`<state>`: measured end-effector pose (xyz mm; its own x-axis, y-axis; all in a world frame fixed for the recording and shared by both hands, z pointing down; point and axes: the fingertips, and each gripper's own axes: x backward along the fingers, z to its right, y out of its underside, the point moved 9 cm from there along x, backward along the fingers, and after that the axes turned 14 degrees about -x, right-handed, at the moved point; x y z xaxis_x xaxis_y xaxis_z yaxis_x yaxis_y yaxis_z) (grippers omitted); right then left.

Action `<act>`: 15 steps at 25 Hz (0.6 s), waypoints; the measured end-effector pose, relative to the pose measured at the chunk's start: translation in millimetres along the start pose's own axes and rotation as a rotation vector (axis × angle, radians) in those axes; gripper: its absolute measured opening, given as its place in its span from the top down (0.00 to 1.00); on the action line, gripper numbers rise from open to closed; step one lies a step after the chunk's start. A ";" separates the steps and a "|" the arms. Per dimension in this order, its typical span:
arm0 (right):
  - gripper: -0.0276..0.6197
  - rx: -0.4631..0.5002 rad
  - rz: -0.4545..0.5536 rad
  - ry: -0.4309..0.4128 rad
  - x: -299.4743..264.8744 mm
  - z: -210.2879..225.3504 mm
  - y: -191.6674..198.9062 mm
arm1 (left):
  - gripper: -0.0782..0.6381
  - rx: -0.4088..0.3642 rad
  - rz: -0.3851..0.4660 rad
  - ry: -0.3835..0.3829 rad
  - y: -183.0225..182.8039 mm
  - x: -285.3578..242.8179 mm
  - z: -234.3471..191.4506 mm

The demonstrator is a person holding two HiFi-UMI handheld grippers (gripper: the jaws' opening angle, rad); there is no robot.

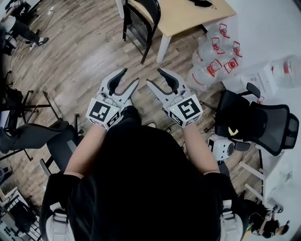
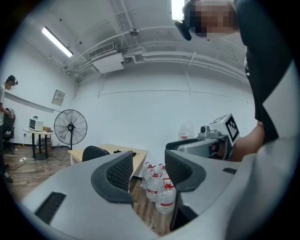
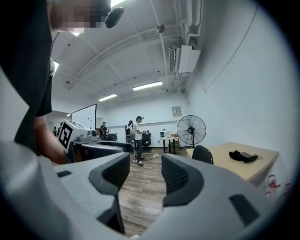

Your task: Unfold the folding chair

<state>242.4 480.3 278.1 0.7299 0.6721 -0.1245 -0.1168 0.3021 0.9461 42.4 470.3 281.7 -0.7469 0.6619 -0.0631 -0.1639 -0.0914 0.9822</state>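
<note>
Both the left gripper [image 1: 131, 76] and right gripper [image 1: 153, 76] hold empty jaws apart.

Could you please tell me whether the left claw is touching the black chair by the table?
Apart. The head view shows a stretch of wooden floor between the left claw and the black chair.

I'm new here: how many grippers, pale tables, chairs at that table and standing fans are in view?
Grippers: 2, left gripper and right gripper
Pale table: 1
Chair at it: 1
Standing fan: 1
Total: 5
</note>
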 end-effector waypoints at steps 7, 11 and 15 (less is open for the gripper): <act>0.63 -0.009 -0.019 0.031 -75.7 38.1 -22.2 | 0.60 0.000 0.001 0.027 12.1 -37.5 -78.4; 0.63 -0.013 -0.027 0.049 -116.8 54.5 -34.5 | 0.60 0.013 0.006 0.043 18.3 -55.8 -123.1; 0.63 -0.016 -0.034 0.075 -154.9 67.4 -45.3 | 0.60 0.019 0.016 0.068 22.8 -69.7 -163.7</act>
<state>180.0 317.0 274.6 0.6808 0.7103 -0.1788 -0.1042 0.3356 0.9362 -14.8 300.3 279.5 -0.7913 0.6085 -0.0588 -0.1399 -0.0865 0.9864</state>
